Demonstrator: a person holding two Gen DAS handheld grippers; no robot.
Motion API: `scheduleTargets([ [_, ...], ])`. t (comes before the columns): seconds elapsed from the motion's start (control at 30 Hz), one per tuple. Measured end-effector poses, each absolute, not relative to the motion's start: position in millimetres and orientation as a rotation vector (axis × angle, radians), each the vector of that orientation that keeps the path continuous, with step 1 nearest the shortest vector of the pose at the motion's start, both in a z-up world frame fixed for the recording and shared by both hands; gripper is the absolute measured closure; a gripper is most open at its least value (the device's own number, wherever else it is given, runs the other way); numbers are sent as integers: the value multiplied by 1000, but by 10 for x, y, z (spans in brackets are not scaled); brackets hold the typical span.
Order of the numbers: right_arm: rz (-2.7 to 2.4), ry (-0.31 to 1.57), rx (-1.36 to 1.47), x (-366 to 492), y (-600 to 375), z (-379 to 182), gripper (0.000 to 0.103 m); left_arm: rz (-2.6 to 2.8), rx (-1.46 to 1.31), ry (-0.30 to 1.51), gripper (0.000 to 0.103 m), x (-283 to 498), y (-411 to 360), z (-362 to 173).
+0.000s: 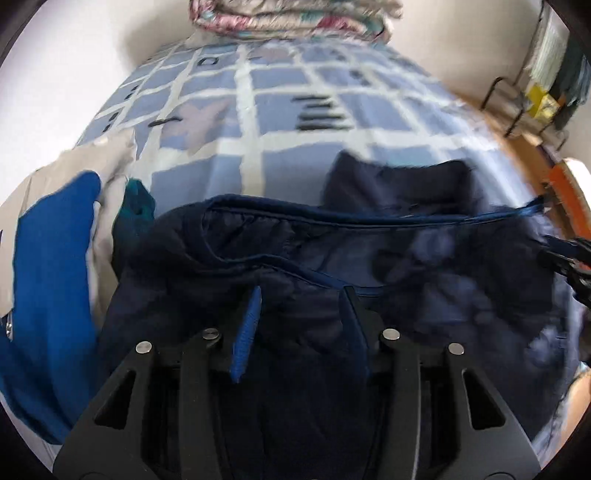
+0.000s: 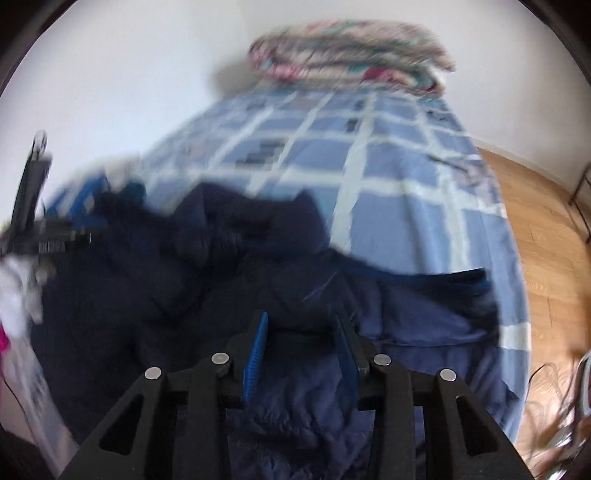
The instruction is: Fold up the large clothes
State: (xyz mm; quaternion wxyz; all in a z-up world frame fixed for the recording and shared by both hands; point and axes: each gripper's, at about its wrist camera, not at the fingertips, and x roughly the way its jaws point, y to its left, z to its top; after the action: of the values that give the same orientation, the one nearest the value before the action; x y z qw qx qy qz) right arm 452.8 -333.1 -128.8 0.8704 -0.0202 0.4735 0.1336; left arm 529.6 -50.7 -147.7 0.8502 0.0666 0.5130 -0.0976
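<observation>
A dark navy padded jacket lies crumpled on the bed, its zipper edge running across the left wrist view. My left gripper hangs just over it, blue-padded fingers apart, jacket fabric showing in the gap with no pad pressing on it. In the right wrist view the same jacket spreads below my right gripper, whose jaws also stand apart over a fold. Each gripper shows at the edge of the other's view: the right one, the left one. Both views are blurred.
The bed has a blue checked cover with a folded floral quilt at its far end. A bright blue garment and a beige one lie left of the jacket. Wooden floor runs along the right side.
</observation>
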Motion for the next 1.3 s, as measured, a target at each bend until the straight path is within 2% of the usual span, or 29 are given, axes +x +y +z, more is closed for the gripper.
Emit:
scheduleTargets([
  [0.1, 184, 1015, -142, 4704, -3280, -1567, 71, -60, 163, 1041, 65, 5502, -399, -1654],
  [0.23, 37, 1000, -93, 4914, -3528, -1757, 81, 78, 63, 988, 67, 5639, -146, -1736],
  [0.4, 61, 959, -116, 4810, -3486, -1639, 78, -65, 77, 920, 67, 5401, -247, -1596],
  [0.53, 215, 928, -58, 4760, -3326, -1455, 76, -252, 17, 987, 66, 5261, -437, -1470],
  [0.67, 321, 922, -220, 4750, -2879, -1434, 76, -269, 140, 1008, 66, 5168, -716, -1500],
  [0.77, 356, 910, -346, 4820, -2607, -1493, 66, -239, 100, 996, 66, 5125, -655, -1489],
  [0.83, 375, 894, -399, 4876, -2481, -1522, 54, -233, 70, 979, 66, 5049, -569, -1449],
  [0.9, 401, 887, -425, 4918, -2407, -1542, 49, -225, 70, 961, 66, 4979, -475, -1409],
  [0.93, 413, 889, -444, 4950, -2359, -1562, 43, -226, 67, 952, 66, 4943, -430, -1391],
  [1.07, 459, 923, -504, 4960, -2259, -1686, 42, -210, 31, 940, 66, 4803, -152, -1322],
  [1.1, 461, 932, -516, 4948, -2250, -1720, 44, -206, 25, 938, 66, 4787, -104, -1316],
  [1.17, 468, 946, -518, 4940, -2254, -1758, 55, -199, 24, 934, 66, 4743, -20, -1305],
  [1.2, 462, 948, -520, 4939, -2256, -1761, 68, -197, 25, 930, 66, 4728, 0, -1303],
  [1.23, 459, 951, -518, 4941, -2253, -1758, 86, -195, 28, 927, 66, 4710, 18, -1300],
  [1.3, 444, 948, -524, 4940, -2241, -1736, 98, -187, 35, 920, 66, 4687, 41, -1292],
])
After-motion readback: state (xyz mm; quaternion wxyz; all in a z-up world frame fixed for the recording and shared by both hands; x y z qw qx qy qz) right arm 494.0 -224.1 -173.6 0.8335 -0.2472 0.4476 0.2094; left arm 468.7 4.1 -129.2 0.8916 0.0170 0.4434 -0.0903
